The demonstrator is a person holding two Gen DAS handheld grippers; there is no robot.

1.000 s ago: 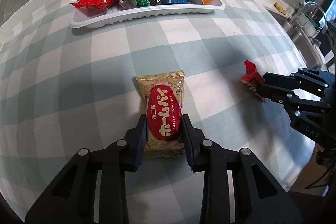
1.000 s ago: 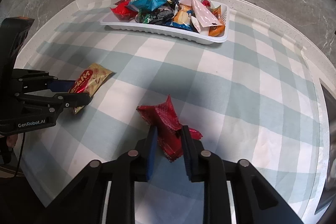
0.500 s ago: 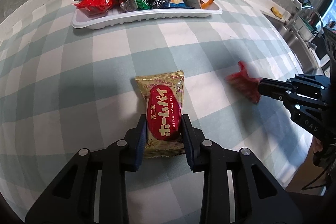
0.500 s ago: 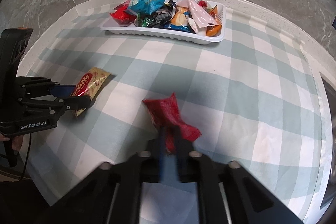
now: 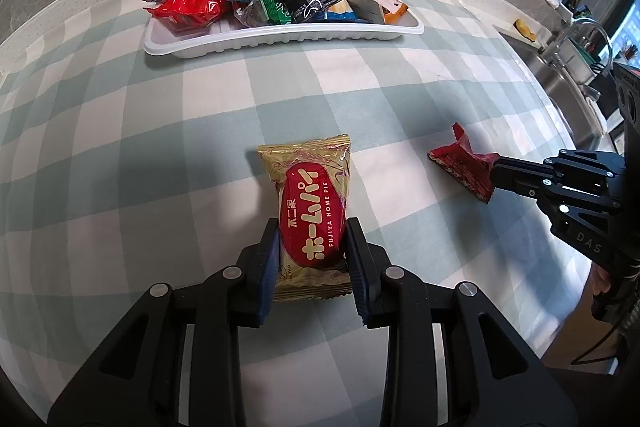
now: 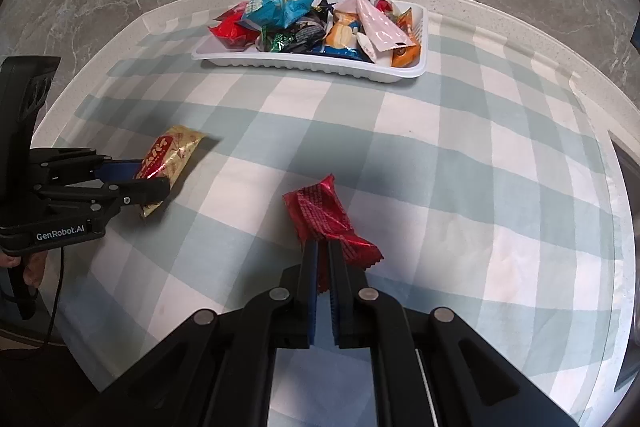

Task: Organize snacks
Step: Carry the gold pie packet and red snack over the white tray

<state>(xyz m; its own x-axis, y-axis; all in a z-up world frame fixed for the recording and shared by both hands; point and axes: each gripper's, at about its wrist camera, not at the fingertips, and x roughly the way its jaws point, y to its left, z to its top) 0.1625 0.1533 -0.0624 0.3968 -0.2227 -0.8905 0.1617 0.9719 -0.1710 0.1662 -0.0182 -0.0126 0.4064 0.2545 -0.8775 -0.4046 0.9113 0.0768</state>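
Checked tablecloth (image 5: 120,147), left claw (image 5: 312,247) clamping gold pie packet (image 5: 310,203), right claw (image 6: 323,259) pinching red wrapper (image 6: 320,215)

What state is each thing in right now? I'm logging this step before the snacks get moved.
Gold pie packet: flat on the cloth, clamped by left gripper.
Red wrapper: crumpled, pinched by right gripper.
White tray: heaped with snacks.

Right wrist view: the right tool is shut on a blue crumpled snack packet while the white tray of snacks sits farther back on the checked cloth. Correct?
Not quite. The right tool is shut on a red crumpled packet, not blue, as the right wrist view shows. The white tray does sit farther back on the checked cloth.
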